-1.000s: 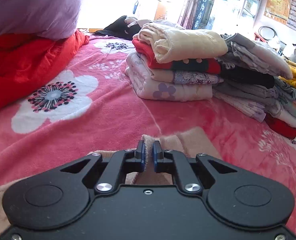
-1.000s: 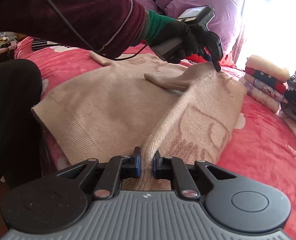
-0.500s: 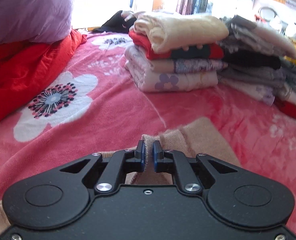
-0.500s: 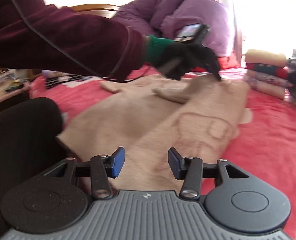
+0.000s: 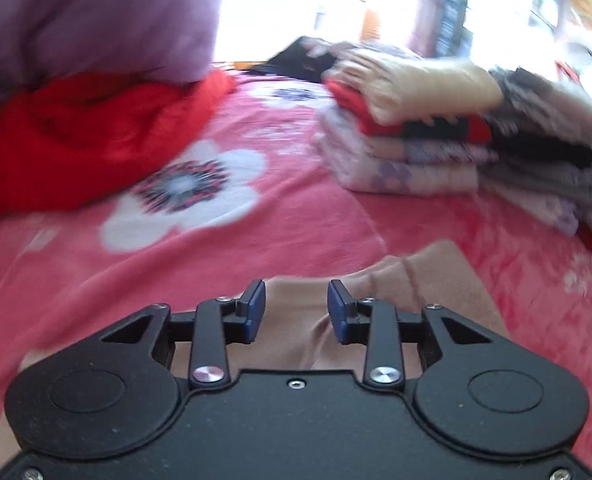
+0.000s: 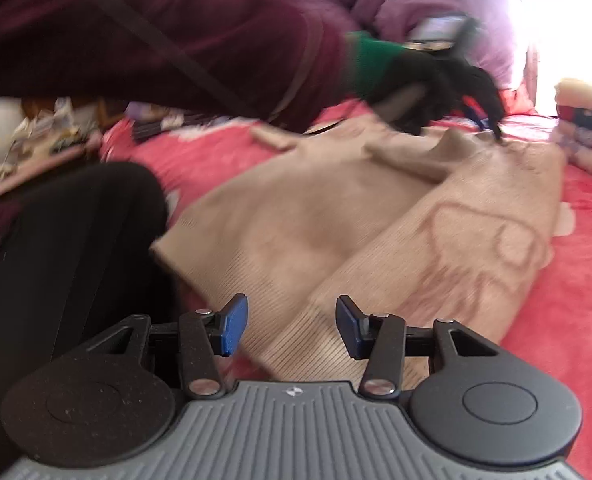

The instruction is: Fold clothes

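Beige knitted sweater with a faint outline pattern point(image 6: 395, 216) spread flat on the bed's pink flowered blanket point(image 5: 256, 216), one side panel already laid over the middle, one sleeve lying across the top. Left tool point(image 5: 296, 312) at the sweater's far upper edge, jaws opening, blue pads clear of the knit though beige fabric lies between them. Right tool point(image 6: 292, 324) at the sweater's ribbed hem, jaws parted to a middling width, pads not pressing, hem under the gap. Gloved hand point(image 6: 447, 84) carrying the left tool seen beyond the sweater's collar end. Stack of folded clothes, cream on top over red and lilac prints point(image 5: 407, 128), well beyond the sweater's far edge; red quilt point(image 5: 76, 140) and purple bedding point(image 5: 88, 16) off to its left.

Likely just past a side fold, next fold pending. Risks from here: folded panel slipping back open now that nothing pins it; loose sleeve bunching beneath the next fold and leaving a lump; pad snagging soft knit on withdrawal and dragging the edge askew; uneven regrasp giving a crooked fold.
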`<act>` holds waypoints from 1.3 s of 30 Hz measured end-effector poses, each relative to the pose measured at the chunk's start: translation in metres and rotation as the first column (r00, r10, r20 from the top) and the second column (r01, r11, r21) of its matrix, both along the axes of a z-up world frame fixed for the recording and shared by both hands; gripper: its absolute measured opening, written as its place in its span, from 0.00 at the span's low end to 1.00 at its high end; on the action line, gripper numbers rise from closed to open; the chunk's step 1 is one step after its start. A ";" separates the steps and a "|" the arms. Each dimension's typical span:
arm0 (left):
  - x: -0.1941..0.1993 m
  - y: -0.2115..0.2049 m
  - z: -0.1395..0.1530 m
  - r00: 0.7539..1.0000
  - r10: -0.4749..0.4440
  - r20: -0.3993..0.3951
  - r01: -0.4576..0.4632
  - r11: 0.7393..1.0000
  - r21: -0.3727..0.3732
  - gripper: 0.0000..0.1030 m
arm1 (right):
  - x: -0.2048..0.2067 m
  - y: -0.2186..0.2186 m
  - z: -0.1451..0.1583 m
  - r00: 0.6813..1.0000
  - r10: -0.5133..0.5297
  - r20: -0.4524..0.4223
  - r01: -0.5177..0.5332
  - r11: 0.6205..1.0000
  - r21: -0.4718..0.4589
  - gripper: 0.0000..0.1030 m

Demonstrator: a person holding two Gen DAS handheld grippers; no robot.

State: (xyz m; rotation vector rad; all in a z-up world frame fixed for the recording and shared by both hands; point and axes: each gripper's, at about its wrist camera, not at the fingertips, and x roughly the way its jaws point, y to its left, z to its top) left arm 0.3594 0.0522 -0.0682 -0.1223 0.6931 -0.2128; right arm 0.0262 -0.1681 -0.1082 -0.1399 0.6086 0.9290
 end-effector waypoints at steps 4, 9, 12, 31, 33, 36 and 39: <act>-0.069 0.049 -0.006 0.978 0.176 -0.116 -0.199 0.950 -0.241 0.46 | 0.012 -0.008 0.003 0.997 -0.080 -0.015 0.081 0.996 0.028 0.48; -0.128 0.064 -0.052 0.921 0.283 -0.269 -0.381 0.795 -0.471 0.48 | 0.027 -0.018 0.000 0.982 -0.178 -0.066 0.182 0.980 0.074 0.48; -0.132 0.057 -0.067 0.906 0.326 -0.272 -0.424 0.726 -0.541 0.48 | 0.032 -0.019 -0.006 0.975 -0.203 -0.093 0.211 0.974 0.087 0.48; -0.140 0.050 -0.073 0.884 0.423 -0.198 -0.460 0.721 -0.517 0.30 | 0.051 -0.021 -0.009 0.969 -0.203 -0.138 0.220 0.968 0.118 0.46; -0.140 0.050 -0.076 0.888 0.422 -0.184 -0.450 0.714 -0.536 0.36 | 0.058 -0.031 -0.004 0.966 -0.215 -0.144 0.237 0.958 0.159 0.46; -0.136 0.045 -0.076 0.887 0.434 -0.157 -0.452 0.745 -0.491 0.20 | 0.076 -0.046 0.000 0.958 -0.251 -0.135 0.273 0.946 0.177 0.46; -0.135 0.046 -0.076 0.887 0.437 -0.151 -0.452 0.751 -0.482 0.10 | 0.114 -0.063 0.002 0.940 -0.303 -0.156 0.332 0.919 0.211 0.46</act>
